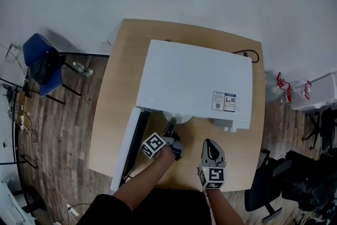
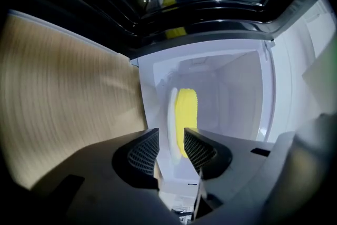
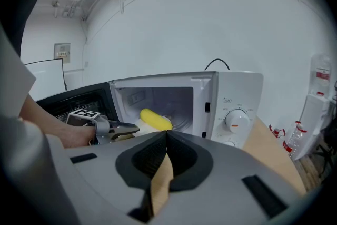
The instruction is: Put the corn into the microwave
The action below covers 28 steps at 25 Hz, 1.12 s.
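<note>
The corn (image 3: 156,119), a smooth yellow cob with rounded ends, is seen lying flat on a round white plate (image 2: 171,113) inside the boxy white microwave (image 1: 192,81). Its long axis is level and slanted across the cavity, with 1 end turned toward the open door (image 1: 126,150), whose dark window is perforated. The left gripper (image 2: 171,137) is held at the opening with its 2 ribbed pads apart; the plate's rim is seen through the gap. The right gripper (image 3: 166,135) is closed and empty above the wood-grain table (image 1: 113,113).
</note>
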### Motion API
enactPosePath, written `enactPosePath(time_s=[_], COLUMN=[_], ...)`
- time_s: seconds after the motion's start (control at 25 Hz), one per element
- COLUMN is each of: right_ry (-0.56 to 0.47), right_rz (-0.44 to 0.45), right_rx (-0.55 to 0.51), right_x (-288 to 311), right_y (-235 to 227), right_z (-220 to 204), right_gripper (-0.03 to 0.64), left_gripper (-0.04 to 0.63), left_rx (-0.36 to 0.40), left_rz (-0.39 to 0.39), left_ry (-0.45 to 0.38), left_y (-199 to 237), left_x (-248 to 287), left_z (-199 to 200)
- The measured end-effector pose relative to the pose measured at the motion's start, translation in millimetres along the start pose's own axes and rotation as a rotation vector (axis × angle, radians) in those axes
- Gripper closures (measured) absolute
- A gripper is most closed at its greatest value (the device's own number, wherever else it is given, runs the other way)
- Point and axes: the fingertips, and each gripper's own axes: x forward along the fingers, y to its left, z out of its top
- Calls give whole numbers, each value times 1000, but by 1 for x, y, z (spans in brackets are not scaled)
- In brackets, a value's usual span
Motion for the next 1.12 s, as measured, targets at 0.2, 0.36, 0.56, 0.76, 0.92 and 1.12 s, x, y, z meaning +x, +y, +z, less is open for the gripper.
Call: enactPosePath(time_s=[0.2, 0.36, 0.56, 0.76, 0.92, 1.12], right_ry=[1, 2, 0, -2, 4, 9], right_rz=[12, 16, 11, 7, 18, 16], right_rx=[2, 7, 9, 15, 20, 17], right_x=[-4, -6, -8, -7, -6, -4], right_y=[6, 6, 1, -4, -4, -7], right_z=[-3, -3, -3, -2, -3, -6], right_gripper=[557, 557, 557, 557, 557, 557], left_gripper=[572, 574, 575, 575, 574, 574], left_rx=[-41, -59, -45, -47, -41, -30], left_rz=[15, 7, 5, 6, 18, 7], left_ry=[12, -1, -17, -39, -54, -54], left_y=[1, 0, -2, -4, -5, -6], left_x=[1, 5, 14, 28, 35, 37], left_z=[-3, -1, 2, 6, 9, 9])
